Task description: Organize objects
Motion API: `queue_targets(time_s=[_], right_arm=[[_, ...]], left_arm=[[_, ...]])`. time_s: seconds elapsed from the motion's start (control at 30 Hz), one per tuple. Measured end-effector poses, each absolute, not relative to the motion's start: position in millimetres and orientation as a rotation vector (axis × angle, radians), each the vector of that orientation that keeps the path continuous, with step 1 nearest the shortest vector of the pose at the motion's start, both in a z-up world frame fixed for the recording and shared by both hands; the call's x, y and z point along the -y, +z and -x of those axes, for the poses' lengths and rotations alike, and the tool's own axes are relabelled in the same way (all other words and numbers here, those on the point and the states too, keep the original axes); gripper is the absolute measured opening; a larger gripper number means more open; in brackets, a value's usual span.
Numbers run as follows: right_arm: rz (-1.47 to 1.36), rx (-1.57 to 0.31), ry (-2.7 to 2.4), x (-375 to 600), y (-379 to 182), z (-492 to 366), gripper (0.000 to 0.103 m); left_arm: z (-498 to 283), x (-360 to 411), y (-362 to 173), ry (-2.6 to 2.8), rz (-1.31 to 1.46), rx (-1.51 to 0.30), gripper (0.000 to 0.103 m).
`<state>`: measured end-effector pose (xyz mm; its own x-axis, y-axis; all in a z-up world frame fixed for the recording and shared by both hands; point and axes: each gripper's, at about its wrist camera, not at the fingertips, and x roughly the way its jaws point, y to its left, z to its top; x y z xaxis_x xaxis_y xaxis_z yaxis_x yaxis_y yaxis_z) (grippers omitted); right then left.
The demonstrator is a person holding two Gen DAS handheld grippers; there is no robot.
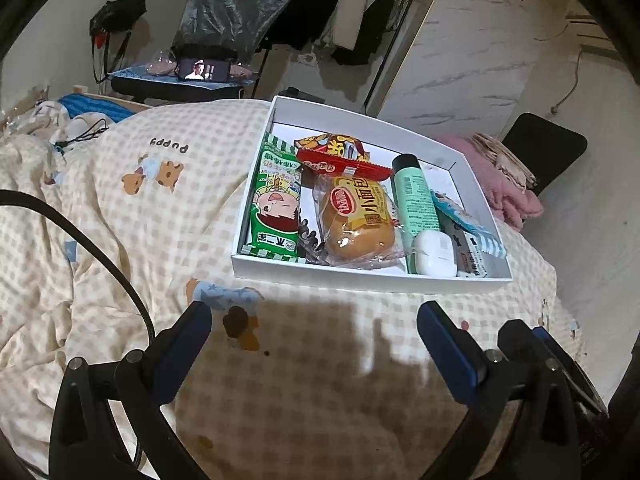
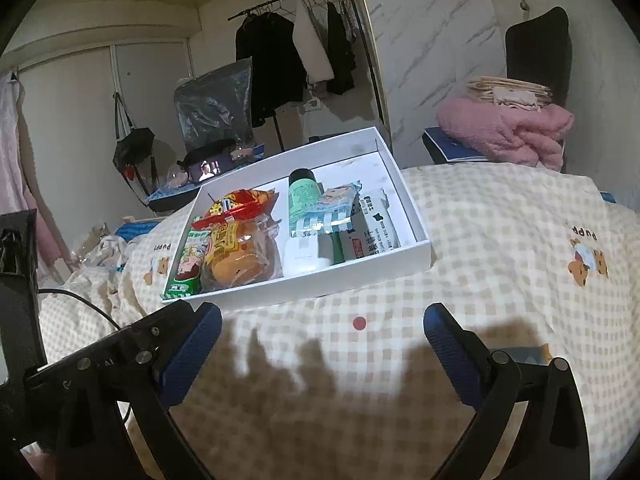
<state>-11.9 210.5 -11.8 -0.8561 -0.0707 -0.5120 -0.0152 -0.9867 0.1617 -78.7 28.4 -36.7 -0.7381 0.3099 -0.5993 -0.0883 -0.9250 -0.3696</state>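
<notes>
Checked quilt (image 1: 160, 208) beneath both sets of spread, empty jaws; white box (image 1: 360, 280) ahead; clothes rack (image 2: 296, 40) beyond, labels illegible.

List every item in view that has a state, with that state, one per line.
left tool: open, empty, above the quilt
right tool: open, empty, above the quilt
white box: lidless, filled, resting on the quilt
green tube: capped, lying flat in the box
bread packet: sealed, lying in the box
green snack packet: sealed, along the box's left wall
white case: closed
phone: screen lit
</notes>
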Motion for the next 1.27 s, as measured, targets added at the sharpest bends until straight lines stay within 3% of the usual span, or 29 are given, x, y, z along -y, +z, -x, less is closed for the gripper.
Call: queue_targets(time_s=[1.27], right_arm=[[-0.85,0.241,-2.959,-207.6,-15.6,13.4,0.101]], left_arm=[[77.5,-30.0,-34.1,2.77,0.999,0.391,0.103]])
